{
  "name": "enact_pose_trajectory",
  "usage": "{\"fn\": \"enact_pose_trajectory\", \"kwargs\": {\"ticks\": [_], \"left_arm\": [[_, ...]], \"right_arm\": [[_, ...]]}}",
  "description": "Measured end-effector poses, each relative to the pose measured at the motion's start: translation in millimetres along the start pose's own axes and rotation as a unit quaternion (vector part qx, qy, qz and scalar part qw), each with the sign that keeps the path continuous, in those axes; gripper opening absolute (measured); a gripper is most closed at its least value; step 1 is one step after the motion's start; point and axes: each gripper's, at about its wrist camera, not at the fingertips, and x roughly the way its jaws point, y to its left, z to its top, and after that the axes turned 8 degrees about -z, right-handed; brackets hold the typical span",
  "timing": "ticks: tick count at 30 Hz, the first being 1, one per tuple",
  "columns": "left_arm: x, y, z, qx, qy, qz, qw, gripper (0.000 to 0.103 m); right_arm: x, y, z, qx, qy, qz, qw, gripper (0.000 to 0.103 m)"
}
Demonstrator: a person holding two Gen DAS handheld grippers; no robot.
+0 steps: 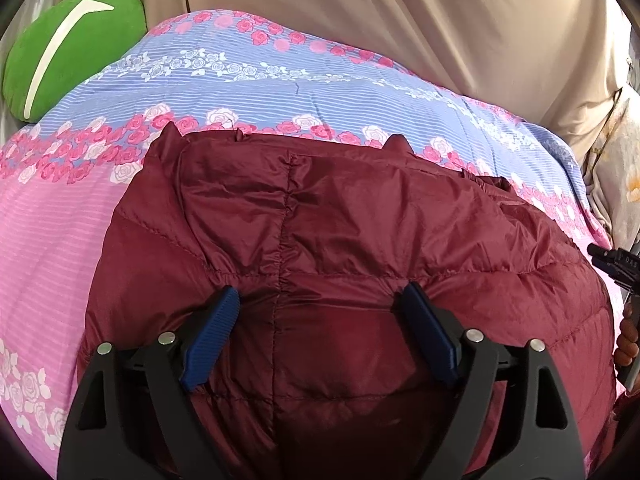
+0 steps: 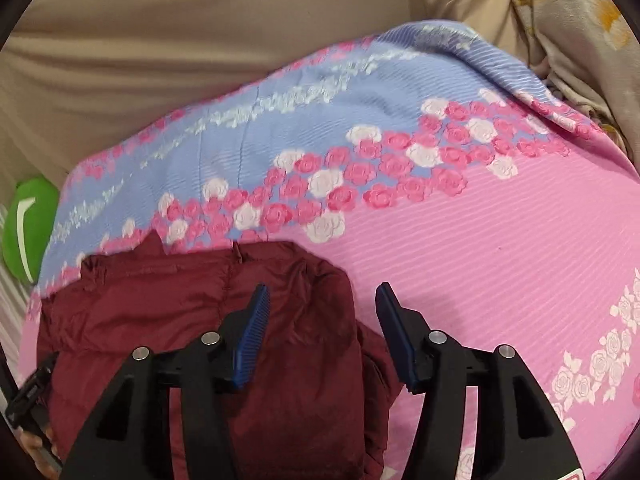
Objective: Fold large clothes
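Left wrist view: left tool (image 1: 318,304), spread wide, holding nothing, poised over maroon quilted jacket (image 1: 340,240). Jacket directly beneath and ahead of blue pads (image 1: 214,332), spread on floral bedspread (image 1: 248,80). Beyond jacket: pink and blue rose print. Far ahead left: green cushion (image 1: 72,48). Behind all: beige sheet (image 1: 400,12).

Right wrist view: right tool (image 2: 320,306), likewise wide open, empty. Left finger over jacket (image 2: 200,320) edge, right finger over bare pink bedspread (image 2: 500,248). Jacket below and left of tool. Cushion (image 2: 28,224) far left.
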Motion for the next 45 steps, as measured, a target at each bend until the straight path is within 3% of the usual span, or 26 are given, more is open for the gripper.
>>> {"fn": "enact_pose_trajectory", "kwargs": {"ticks": [1, 2, 3, 4, 5, 9, 10, 13, 15, 19, 23, 25, 28, 30, 32, 37, 41, 45], "left_arm": [[0, -1, 0, 0.001, 0.0, 0.001, 1.0, 0.084], [0, -1, 0, 0.002, 0.0, 0.004, 1.0, 0.085], [0, -1, 0, 0.002, 0.0, 0.005, 1.0, 0.085], [0, -1, 0, 0.001, 0.0, 0.006, 1.0, 0.085], [-1, 0, 0, 0.0, -0.001, 0.006, 1.0, 0.085], [-1, -1, 0, -0.002, -0.002, 0.014, 0.9999, 0.086], [0, -1, 0, -0.002, -0.002, 0.015, 0.9999, 0.086], [1, -2, -1, 0.0, -0.001, 0.018, 0.9998, 0.087], [2, -3, -1, 0.003, 0.0, 0.022, 0.9998, 0.087], [2, -4, -1, 0.006, 0.001, 0.026, 0.9996, 0.088], [3, -5, -1, 0.009, 0.002, 0.03, 0.9995, 0.089], [3, -6, -1, 0.011, 0.002, 0.034, 0.9994, 0.089], [3, -6, -1, 0.013, 0.002, 0.039, 0.9991, 0.09], [2, -6, -2, 0.013, 0.0, 0.043, 0.999, 0.09], [1, -6, -3, 0.014, -0.001, 0.044, 0.9989, 0.09], [1, -8, -4, 0.018, -0.001, 0.053, 0.9984, 0.091], [1, -10, -4, 0.02, 0.0, 0.061, 0.9979, 0.092], [-2, -10, -6, 0.019, -0.004, 0.07, 0.9973, 0.094]], "right_arm": [[9, 3, -1, -0.006, 0.019, -0.005, 1.0, 0.056], [14, 5, -1, -0.009, 0.027, -0.005, 1.0, 0.046], [23, 8, -2, -0.014, 0.04, -0.003, 0.999, 0.031], [28, 10, -2, -0.014, 0.045, 0.003, 0.999, 0.009], [27, 12, -2, -0.009, 0.041, 0.008, 0.999, 0.005], [-3, 11, 9, 0.01, -0.041, 0.004, 0.999, 0.003], [2, 8, 9, 0.013, -0.039, -0.005, 0.999, 0.003], [49, 0, 2, 0.004, 0.027, -0.058, 0.998, 0.002], [47, -6, 1, 0.014, 0.026, -0.052, 0.998, 0.002], [-3, -8, -2, 0.039, -0.038, -0.077, 0.996, 0.01], [-67, 37, -27, -0.022, -0.092, -0.023, 0.995, 0.011], [-83, 81, -52, -0.082, -0.088, 0.021, 0.993, 0.011], [-76, 135, -96, -0.144, -0.043, 0.079, 0.985, 0.011], [-65, 149, -118, -0.163, -0.032, 0.067, 0.984, 0.011], [-59, 145, -128, -0.162, -0.034, 0.052, 0.985, 0.009], [-70, 101, -123, -0.074, -0.002, 0.076, 0.994, 0.011], [-92, 109, -127, -0.101, -0.028, 0.054, 0.993, 0.019], [-73, 101, -140, -0.094, 0.006, 0.046, 0.995, 0.015]]}}
